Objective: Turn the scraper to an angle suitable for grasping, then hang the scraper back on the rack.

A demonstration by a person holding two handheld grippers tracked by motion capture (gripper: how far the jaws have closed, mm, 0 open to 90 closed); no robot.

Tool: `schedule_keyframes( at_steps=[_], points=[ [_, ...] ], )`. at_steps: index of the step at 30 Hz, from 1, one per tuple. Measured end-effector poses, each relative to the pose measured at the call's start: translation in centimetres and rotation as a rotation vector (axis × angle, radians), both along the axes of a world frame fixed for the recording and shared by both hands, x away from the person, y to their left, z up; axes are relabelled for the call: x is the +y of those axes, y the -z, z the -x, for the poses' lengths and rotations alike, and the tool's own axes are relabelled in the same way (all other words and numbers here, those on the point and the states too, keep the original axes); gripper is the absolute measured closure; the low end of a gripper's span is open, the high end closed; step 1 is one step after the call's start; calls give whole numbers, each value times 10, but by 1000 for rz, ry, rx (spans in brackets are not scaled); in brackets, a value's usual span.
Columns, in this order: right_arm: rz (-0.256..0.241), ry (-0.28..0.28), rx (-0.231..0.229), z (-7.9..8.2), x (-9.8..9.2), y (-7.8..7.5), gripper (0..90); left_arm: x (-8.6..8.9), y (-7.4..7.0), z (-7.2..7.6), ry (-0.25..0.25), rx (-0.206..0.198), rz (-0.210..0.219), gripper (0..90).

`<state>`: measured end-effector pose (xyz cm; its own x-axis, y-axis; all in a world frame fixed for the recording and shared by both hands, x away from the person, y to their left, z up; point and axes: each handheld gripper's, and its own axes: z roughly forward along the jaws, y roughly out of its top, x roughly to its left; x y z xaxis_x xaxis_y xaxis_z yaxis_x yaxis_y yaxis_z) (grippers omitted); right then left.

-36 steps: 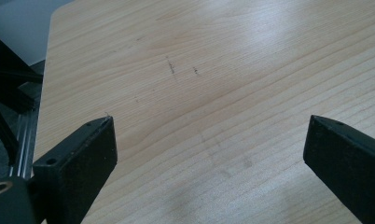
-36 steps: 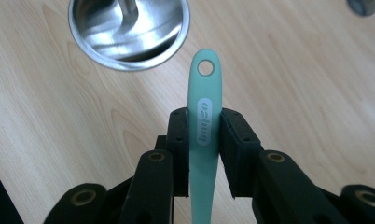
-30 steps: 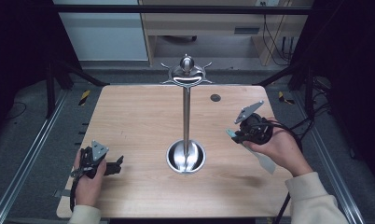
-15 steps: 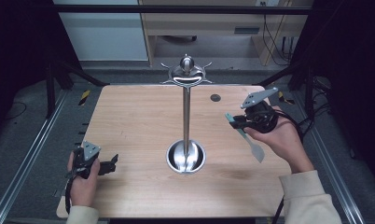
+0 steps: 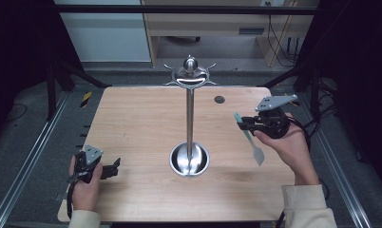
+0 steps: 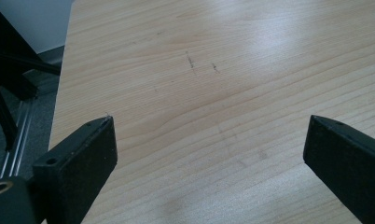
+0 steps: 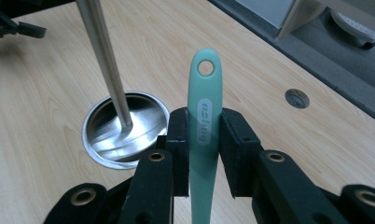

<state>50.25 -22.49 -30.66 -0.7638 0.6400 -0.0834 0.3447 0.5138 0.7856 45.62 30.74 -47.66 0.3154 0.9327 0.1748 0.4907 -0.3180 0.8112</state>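
Fingers, right gripper (image 7: 205,154): two black jaws, closed on the handle of one pale green silicone spatula (image 7: 204,135), which stands between them with its rounded end and single hanging hole pointing away from the camera. Fingers, left gripper (image 6: 209,154): two black jaws, spread wide, nothing between them, bare wood beneath. Spatula in the high view (image 5: 249,137): one, held off the table at the right side by the right gripper (image 5: 241,122), handle end toward the pole, flat blade slanting down toward the person and hanging clear of the jaws; whether the blade tip touches the wood cannot be told. Left gripper in the high view (image 5: 114,167): low over the near left corner of the table, well apart from the stand, held in one hand (image 5: 84,187). Right hand (image 5: 288,142): one, cream sleeve at the wrist, grey three-cornered plate above the gripper. One light wooden rectangular table (image 5: 141,118). One polished steel utensil stand, made up of one round dished base (image 5: 189,159) near the table's middle, one slim upright pole (image 5: 190,118) rising from it, and one ring of curved hooks with a ball knob on top (image 5: 190,72). One small dark round grommet (image 5: 219,99) set in the tabletop toward the far right, also seen from the right gripper view (image 7: 297,98). Base in the right gripper view (image 7: 125,128): just left of the closed jaws, beyond them.
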Motion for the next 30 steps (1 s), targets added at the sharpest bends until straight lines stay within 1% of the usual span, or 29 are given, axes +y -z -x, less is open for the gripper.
schedule_keyframes(
  at_steps=[1,5,9,10,11,12,15,18,20,24,25,30],
  points=[
    [-15,0,-2,0,0,-1,745,0,0,0,0,0,-1,26],
    [-24,-7,-10,2,2,-3,745,3,-1,2,-7,-5,9,26],
    [-34,-4,-14,5,5,-5,745,5,-1,3,-12,-5,18,26],
    [-43,2,-15,5,3,-5,745,5,-1,4,-11,-4,20,26],
    [-43,2,-15,5,3,-5,745,5,-1,4,-10,-7,19,26],
    [-58,5,-12,6,2,-4,745,5,-2,4,-8,-11,20,26],
    [-67,10,-14,6,0,-4,745,4,-5,3,-8,-24,25,26],
    [-81,16,-19,8,-2,-5,745,3,-3,2,0,-11,11,26],
    [-85,13,-21,9,-3,-6,745,3,-3,2,-1,-11,12,26],
    [-116,14,-51,13,-5,-13,745,3,-4,4,-5,-15,13,26],
    [-116,14,-51,13,-5,-13,745,3,-4,4,-5,-15,13,26],
    [-142,26,-82,18,-8,-21,745,3,-4,4,-3,-15,16,26]
  ],
)
